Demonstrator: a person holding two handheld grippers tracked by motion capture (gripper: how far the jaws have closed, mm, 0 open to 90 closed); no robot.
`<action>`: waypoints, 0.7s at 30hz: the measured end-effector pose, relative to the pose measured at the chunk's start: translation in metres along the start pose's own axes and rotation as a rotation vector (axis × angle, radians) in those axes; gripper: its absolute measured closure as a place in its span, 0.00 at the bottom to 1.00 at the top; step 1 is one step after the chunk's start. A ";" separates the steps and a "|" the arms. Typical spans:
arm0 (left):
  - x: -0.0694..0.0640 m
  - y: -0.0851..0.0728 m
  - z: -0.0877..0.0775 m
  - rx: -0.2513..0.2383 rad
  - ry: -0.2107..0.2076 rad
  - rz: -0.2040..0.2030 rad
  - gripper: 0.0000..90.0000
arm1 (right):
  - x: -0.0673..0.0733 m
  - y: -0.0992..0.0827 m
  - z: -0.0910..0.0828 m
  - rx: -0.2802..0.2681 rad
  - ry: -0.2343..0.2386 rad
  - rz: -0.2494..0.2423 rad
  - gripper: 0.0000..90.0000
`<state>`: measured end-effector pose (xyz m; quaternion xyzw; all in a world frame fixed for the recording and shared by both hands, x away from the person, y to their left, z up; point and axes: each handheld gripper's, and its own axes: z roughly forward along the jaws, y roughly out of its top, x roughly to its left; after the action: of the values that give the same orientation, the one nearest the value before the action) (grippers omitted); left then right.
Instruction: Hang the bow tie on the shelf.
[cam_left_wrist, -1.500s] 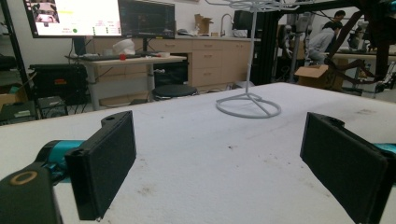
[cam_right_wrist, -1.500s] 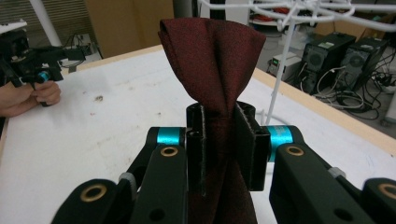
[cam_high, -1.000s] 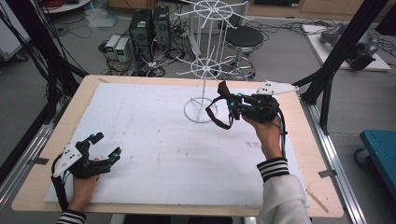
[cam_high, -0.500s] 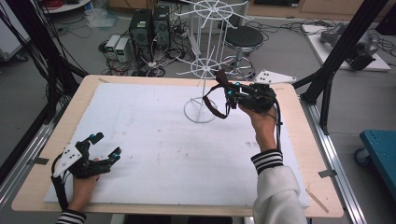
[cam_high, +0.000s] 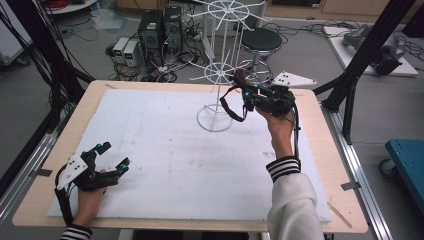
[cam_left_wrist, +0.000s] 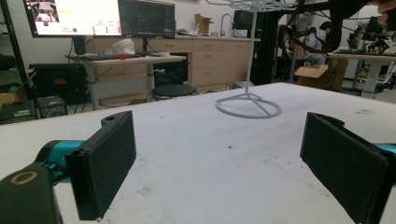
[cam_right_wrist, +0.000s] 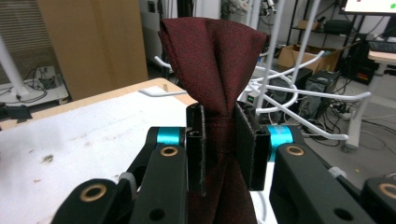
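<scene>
A dark red fabric bow (cam_right_wrist: 212, 51) with a black strap loop (cam_high: 231, 106) is pinched between the jaws of my right gripper (cam_high: 243, 90) (cam_right_wrist: 219, 140), which is shut on it. I hold it above the table just right of the white wire rack (cam_high: 218, 75), whose ring base (cam_high: 216, 119) (cam_left_wrist: 248, 106) stands at the back middle. The rack's white arms (cam_right_wrist: 289, 79) show close behind the bow. My left gripper (cam_high: 111, 156) (cam_left_wrist: 215, 158) rests low at the front left of the white sheet (cam_high: 165, 155), open, with nothing between its pads (cam_left_wrist: 107, 158).
The wooden table edge (cam_high: 320, 150) frames the white sheet. A white three-cornered plate (cam_high: 292, 79) lies at the back right corner. Black frame posts (cam_high: 370, 50), a stool (cam_high: 260, 40) and computers (cam_high: 155, 30) stand behind the table.
My right hand has carried the bow up and toward the rack at the back, and the white plate is now seen behind it. The left gripper has stayed still.
</scene>
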<state>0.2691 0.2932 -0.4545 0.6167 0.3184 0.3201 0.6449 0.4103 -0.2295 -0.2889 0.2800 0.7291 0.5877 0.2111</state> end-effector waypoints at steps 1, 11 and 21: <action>0.000 0.000 0.000 -0.001 0.000 0.000 0.12 | -0.001 0.000 0.000 -0.003 0.000 -0.004 0.84; 0.000 0.000 0.000 -0.001 0.000 0.000 0.12 | -0.005 -0.004 0.002 -0.003 -0.018 0.022 0.84; 0.000 0.000 0.000 -0.002 -0.001 0.000 0.12 | -0.011 -0.014 0.005 -0.010 -0.025 0.070 0.84</action>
<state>0.2690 0.2930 -0.4546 0.6162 0.3179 0.3201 0.6455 0.4200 -0.2349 -0.3037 0.3119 0.7133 0.5946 0.2009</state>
